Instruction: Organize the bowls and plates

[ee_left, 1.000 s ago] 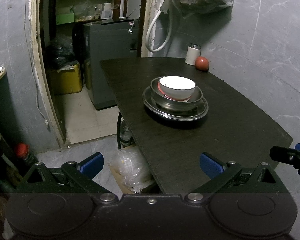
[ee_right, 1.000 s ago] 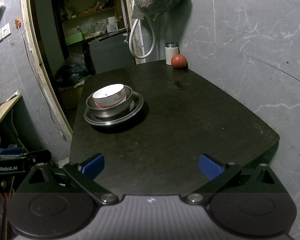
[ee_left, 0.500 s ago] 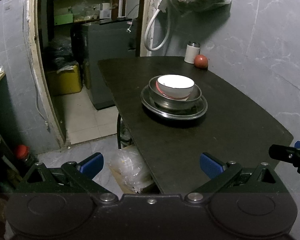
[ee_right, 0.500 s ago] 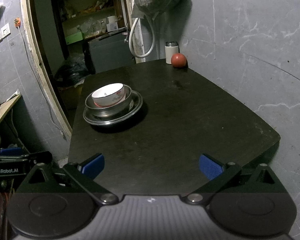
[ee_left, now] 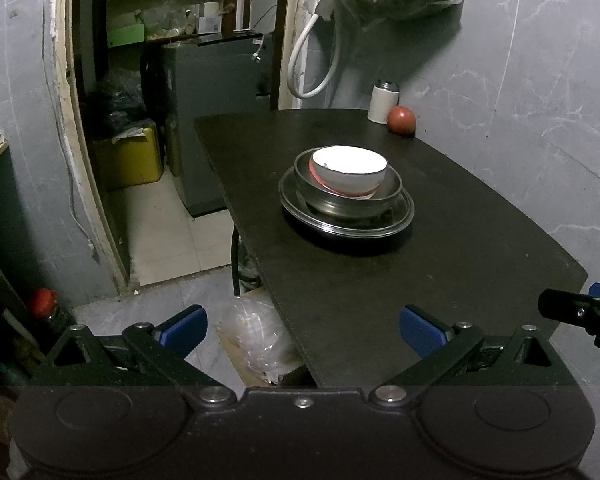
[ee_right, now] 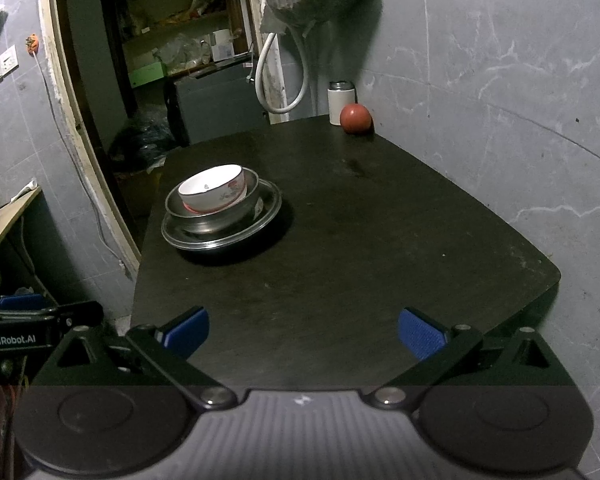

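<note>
Apparently mostly done: white bowl [ee_left: 348, 170] was nested in steel bowl [ee_left: 350, 200] on steel plate [ee_left: 346, 222], stacked toward the tabletop's [ee_right: 340, 272] far-left edge. Left gripper [ee_left: 302, 326] and right gripper [ee_right: 302, 326] were spread wide, nothing held, back at the near edge

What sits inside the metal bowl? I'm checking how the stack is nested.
A white ceramic bowl with a red pattern sits tilted inside the metal bowl, which rests on a metal plate. The white bowl covers the metal bowl's bottom, so anything beneath it is hidden.

Metal bowl [ee_left: 340, 200] interior mostly hidden
</note>
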A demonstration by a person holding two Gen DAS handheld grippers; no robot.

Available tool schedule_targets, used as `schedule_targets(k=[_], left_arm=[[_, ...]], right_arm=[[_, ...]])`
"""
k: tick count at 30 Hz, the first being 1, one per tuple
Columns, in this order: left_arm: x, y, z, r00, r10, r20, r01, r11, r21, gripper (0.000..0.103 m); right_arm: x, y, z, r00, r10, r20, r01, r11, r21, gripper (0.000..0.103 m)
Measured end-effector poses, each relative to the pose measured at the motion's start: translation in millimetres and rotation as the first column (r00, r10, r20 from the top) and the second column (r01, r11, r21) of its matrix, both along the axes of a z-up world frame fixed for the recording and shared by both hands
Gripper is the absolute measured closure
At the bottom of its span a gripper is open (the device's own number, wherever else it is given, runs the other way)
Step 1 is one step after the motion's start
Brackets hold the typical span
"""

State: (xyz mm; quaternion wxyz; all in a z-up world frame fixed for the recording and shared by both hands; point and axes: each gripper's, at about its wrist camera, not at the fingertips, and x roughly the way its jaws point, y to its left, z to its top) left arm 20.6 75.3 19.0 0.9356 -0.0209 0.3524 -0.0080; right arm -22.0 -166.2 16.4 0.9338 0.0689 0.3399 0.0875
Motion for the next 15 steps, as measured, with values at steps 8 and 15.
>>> schedule_targets(k=[8,15], left_arm=[[4.3,0.6,-1.2,1.000,-0.008,-0.007,0.008,1.000,-0.002,0.001],[10.7,-3.2,-2.8,1.000,-0.015,-0.015,0.015,1.000,0.002,0.001]], right_arm=[[2.3,-2.1,-1.0,1.000,-0.002,-0.006,0.002,1.000,0.001,0.000],[5.6,-6.2,-4.1,1.000,-0.005,-0.012,0.005,1.000,0.003,0.000]])
